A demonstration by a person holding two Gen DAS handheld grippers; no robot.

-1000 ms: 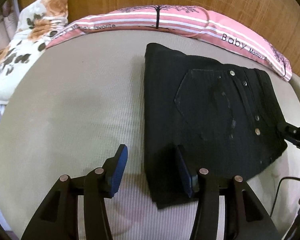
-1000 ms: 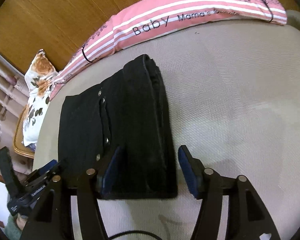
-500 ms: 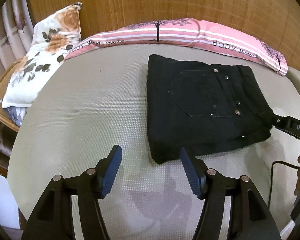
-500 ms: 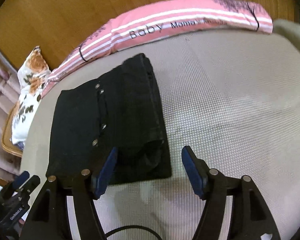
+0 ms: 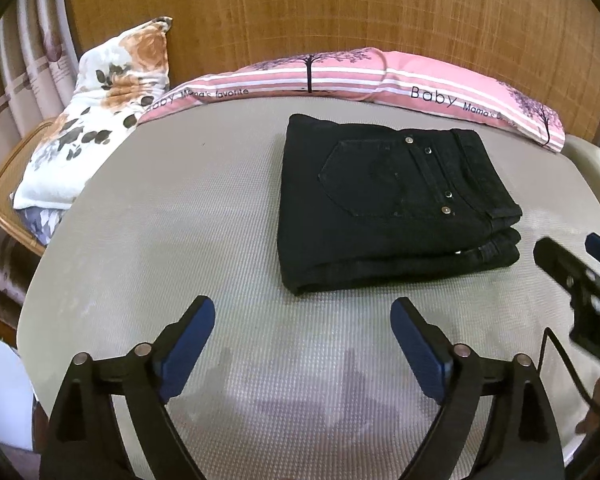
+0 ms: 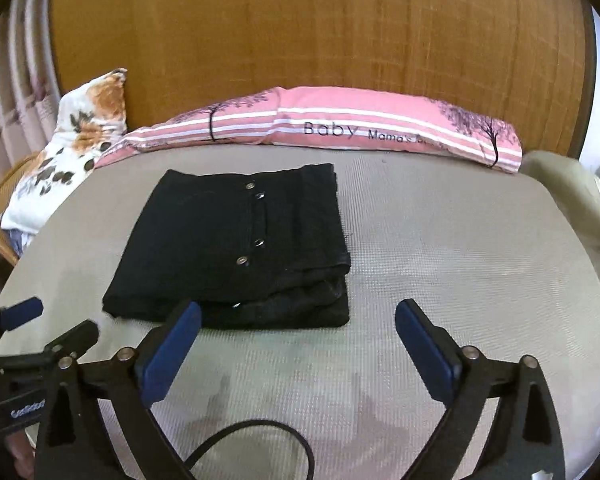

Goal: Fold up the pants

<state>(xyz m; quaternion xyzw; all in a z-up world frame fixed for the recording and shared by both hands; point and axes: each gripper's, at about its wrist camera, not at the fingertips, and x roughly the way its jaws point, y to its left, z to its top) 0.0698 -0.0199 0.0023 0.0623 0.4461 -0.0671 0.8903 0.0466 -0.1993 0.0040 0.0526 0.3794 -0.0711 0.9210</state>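
Note:
The black pants (image 5: 388, 204) lie folded into a compact stacked rectangle on the beige bed surface (image 5: 180, 216), back pocket and metal rivets facing up. They also show in the right wrist view (image 6: 236, 248). My left gripper (image 5: 302, 320) is open and empty, hovering in front of the pants' near edge, apart from them. My right gripper (image 6: 298, 324) is open and empty, in front of the stack's right corner. The right gripper's fingers (image 5: 568, 268) show at the right edge of the left wrist view.
A long pink striped pillow (image 5: 360, 76) lies along the wooden headboard (image 5: 340, 12) behind the pants. A floral pillow (image 5: 96, 120) sits at the left over a wicker edge (image 5: 4, 184). A black cable (image 6: 260, 436) trails below the right gripper.
Both grippers have pulled back and up from the folded pants, which they straddled a second ago. The pants stay folded and still on the bed.

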